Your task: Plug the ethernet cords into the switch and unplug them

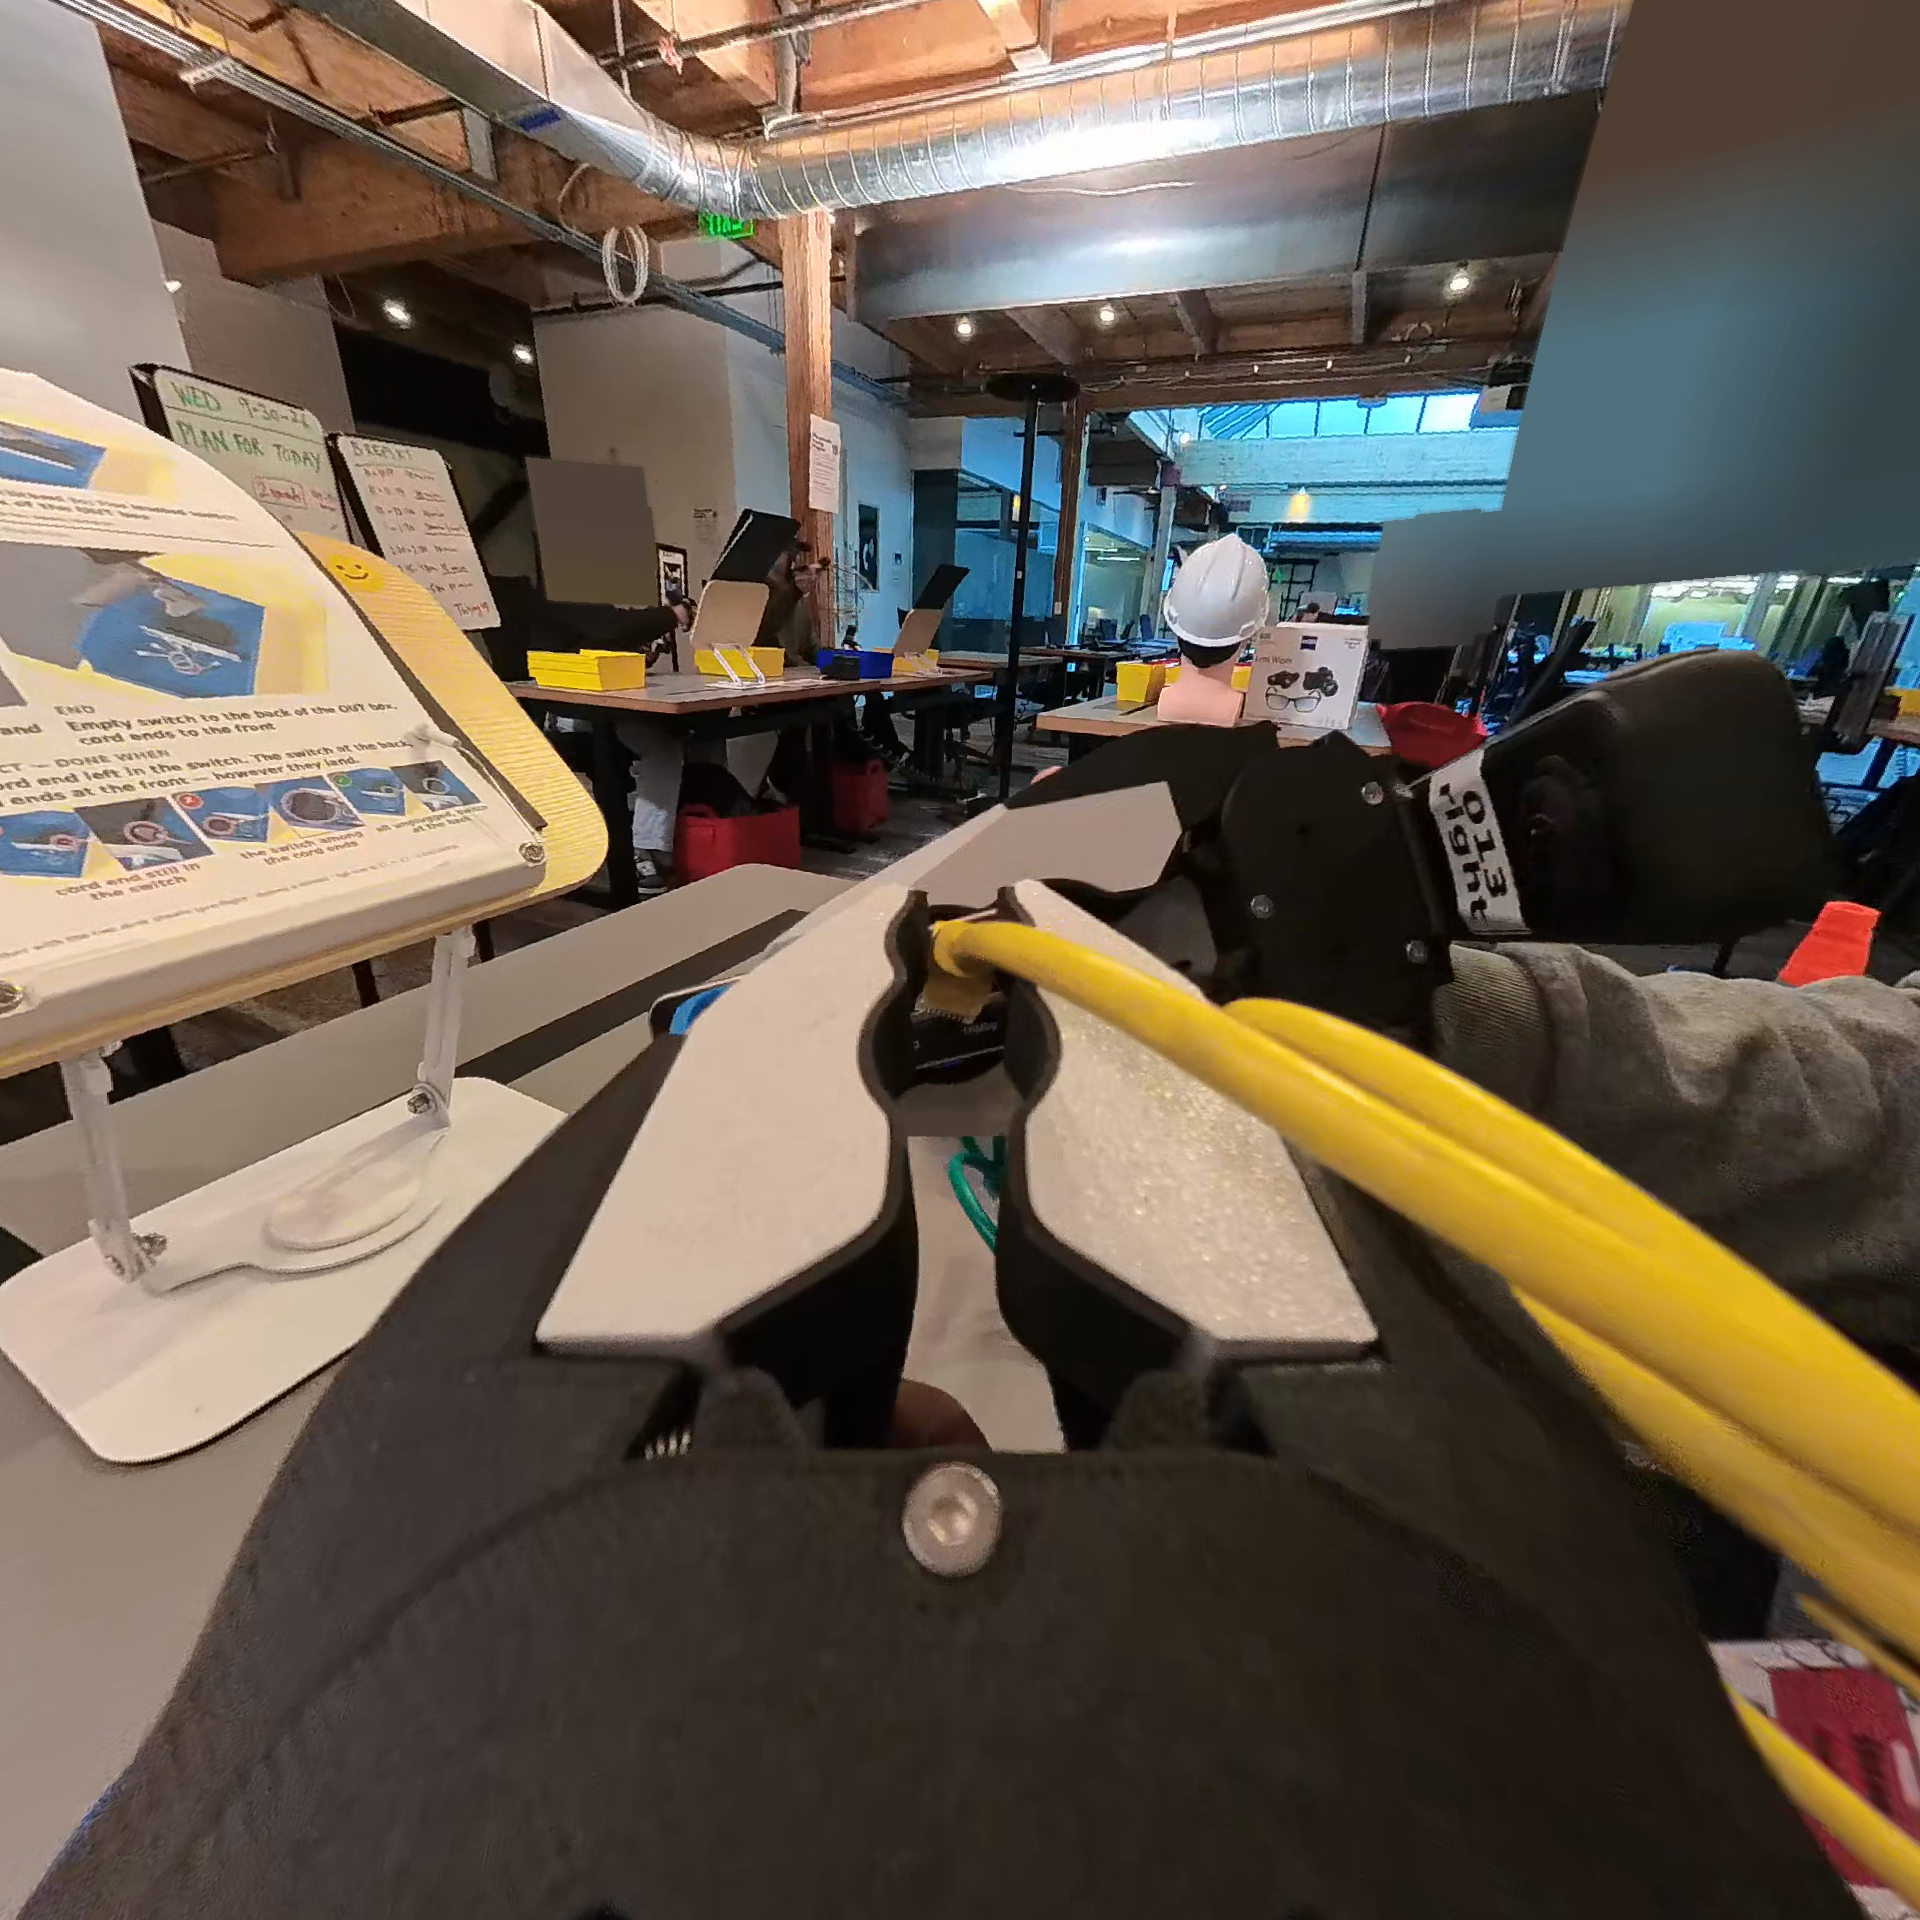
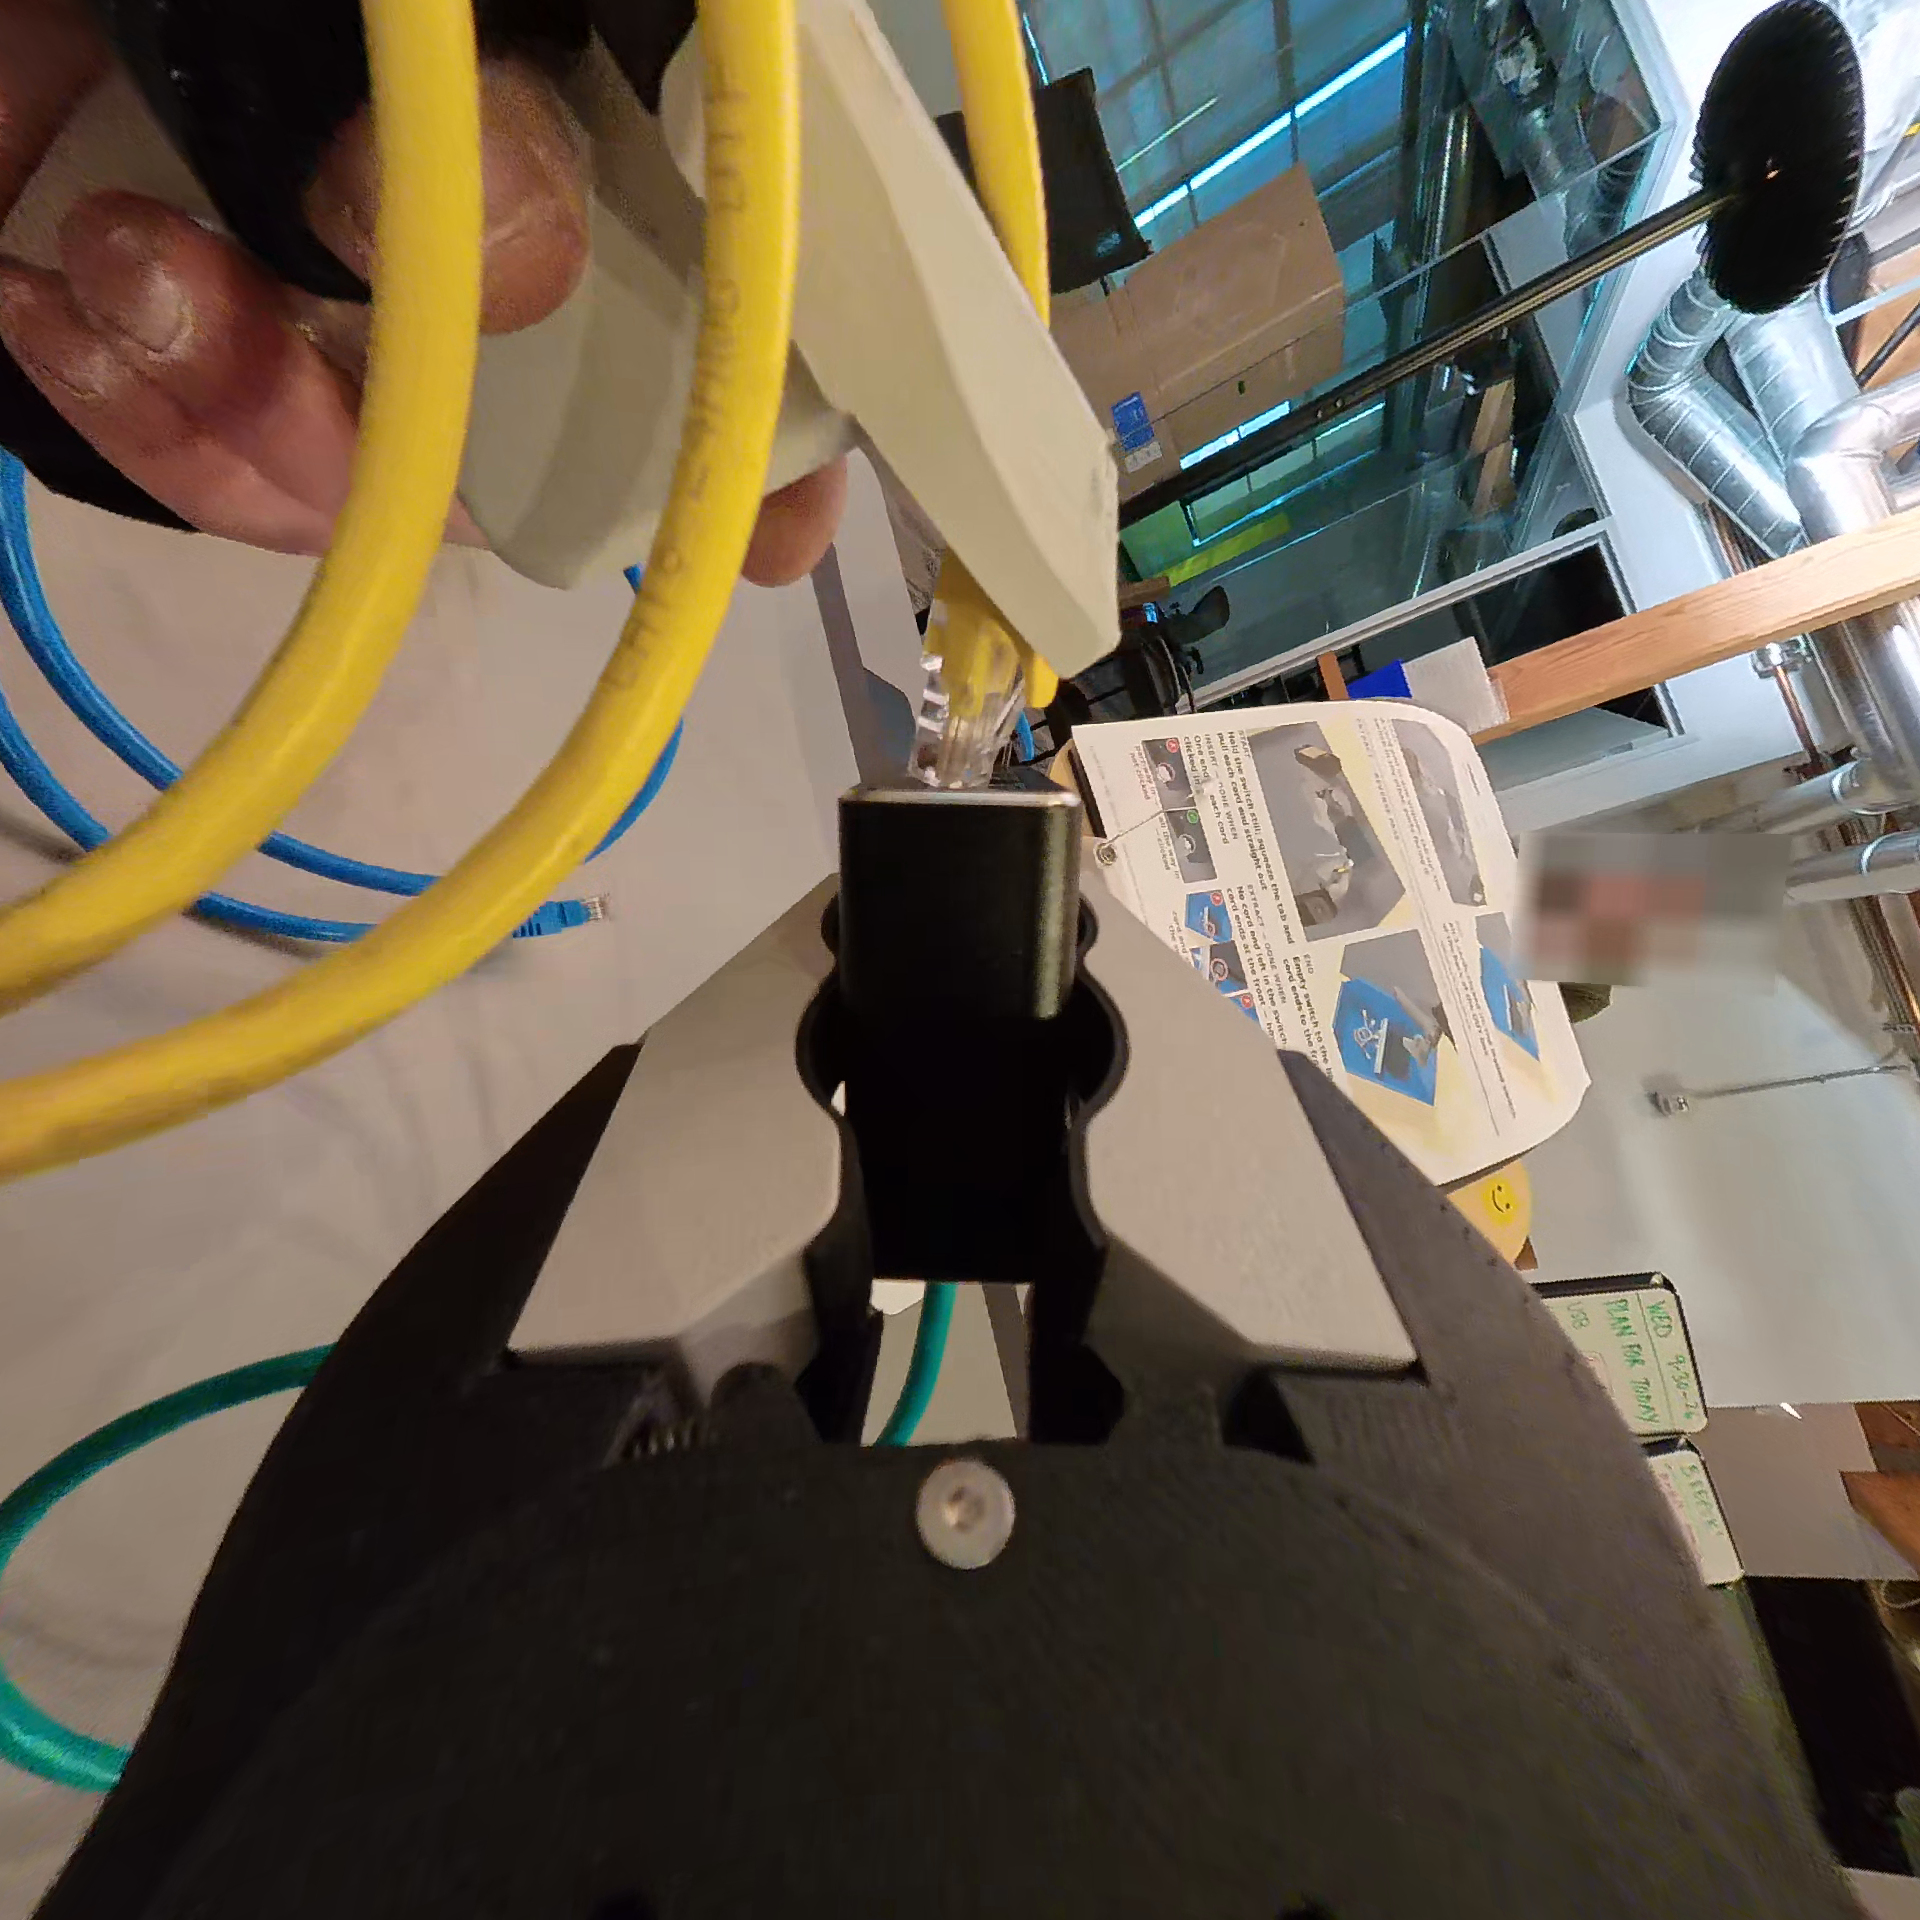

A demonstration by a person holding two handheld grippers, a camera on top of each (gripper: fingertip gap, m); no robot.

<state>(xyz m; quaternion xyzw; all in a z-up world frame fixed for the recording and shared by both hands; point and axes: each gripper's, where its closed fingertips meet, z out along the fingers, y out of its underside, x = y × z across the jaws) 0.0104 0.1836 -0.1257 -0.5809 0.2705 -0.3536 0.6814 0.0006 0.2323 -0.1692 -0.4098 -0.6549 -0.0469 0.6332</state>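
In the left wrist view my left gripper (image 1: 961, 920) is shut on the plug of a yellow ethernet cord (image 1: 1455, 1132), whose loops trail off to the lower right. In the right wrist view my right gripper (image 2: 958, 925) is shut on a small black switch (image 2: 956, 904), held upright between the fingers. The left gripper's fingers (image 2: 935, 343) come down from above with the yellow plug (image 2: 971, 675). Its clear tip meets the switch's port face; I cannot tell whether it is seated. The switch (image 1: 956, 1034) also shows just beyond my left fingertips.
An instruction sheet on a white stand (image 1: 260, 727) is close on the left and also shows in the right wrist view (image 2: 1351, 935). A blue cord (image 2: 312, 894) and a green cord (image 2: 156, 1423) lie on the pale table (image 2: 312, 1195). A person's hand (image 2: 187, 364) holds the left gripper.
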